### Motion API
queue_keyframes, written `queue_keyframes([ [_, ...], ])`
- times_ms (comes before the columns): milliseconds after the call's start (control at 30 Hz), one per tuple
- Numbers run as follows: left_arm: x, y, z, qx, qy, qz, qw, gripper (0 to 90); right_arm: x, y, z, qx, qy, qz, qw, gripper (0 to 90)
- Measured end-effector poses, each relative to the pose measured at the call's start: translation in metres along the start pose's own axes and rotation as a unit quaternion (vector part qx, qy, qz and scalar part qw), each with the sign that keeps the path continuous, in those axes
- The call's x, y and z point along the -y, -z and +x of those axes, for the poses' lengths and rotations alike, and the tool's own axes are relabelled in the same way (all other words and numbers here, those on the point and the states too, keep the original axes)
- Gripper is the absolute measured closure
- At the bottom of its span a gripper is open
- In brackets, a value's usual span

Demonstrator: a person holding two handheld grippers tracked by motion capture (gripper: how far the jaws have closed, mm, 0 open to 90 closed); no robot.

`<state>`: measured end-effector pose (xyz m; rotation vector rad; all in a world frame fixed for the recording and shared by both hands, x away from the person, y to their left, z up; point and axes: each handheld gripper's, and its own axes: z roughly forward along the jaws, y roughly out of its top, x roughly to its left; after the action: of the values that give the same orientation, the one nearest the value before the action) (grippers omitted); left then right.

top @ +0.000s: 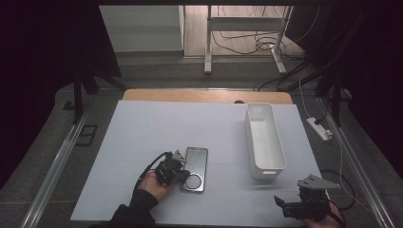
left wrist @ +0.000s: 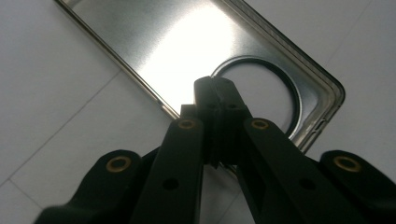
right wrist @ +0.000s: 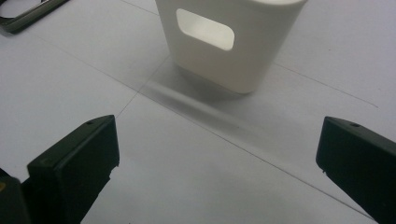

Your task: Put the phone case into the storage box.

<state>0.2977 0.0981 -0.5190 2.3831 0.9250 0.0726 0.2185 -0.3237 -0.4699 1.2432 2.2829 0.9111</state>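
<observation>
Jaws of the left gripper [left wrist: 216, 93] are seen pressed together on the near-left rim of the metal tin lid [top: 199, 159]; the right gripper [right wrist: 219, 154] is held wide open, empty, near the white bin [right wrist: 229, 42].

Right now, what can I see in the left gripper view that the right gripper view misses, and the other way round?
Left gripper view alone: the left tool, jaws shut together on the edge of the metal tray, just by its round hole.

Right gripper view alone: the right tool, jaws wide apart with nothing between them, facing the white bin and its handle slot.

Both: the white table sheet with thin lines across it; a corner of the tray also shows at the right view's top left.
</observation>
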Motion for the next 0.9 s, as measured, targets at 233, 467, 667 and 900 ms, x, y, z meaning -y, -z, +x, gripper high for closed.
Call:
queue_keyframes([
  [233,0.006,0.004,-0.001,0.007,0.006,0.003,1.0,89.2,0.0,0.0,0.0,0.001,0.001,0.001,1.0,0.0],
  [467,0.012,0.009,0.004,-0.012,0.014,0.006,0.9998,89.2,0.0,0.0,0.0,0.001,0.003,0.002,1.0,0.0],
  [667,0.016,0.013,0.016,-0.017,0.025,0.007,0.9995,89.2,0.0,0.0,0.001,0.001,0.004,0.002,1.0,0.1],
  [900,0.022,0.019,0.029,-0.031,0.045,0.009,0.9985,89.3,0.0,0.0,0.001,0.001,0.004,0.002,1.0,0.1],
])
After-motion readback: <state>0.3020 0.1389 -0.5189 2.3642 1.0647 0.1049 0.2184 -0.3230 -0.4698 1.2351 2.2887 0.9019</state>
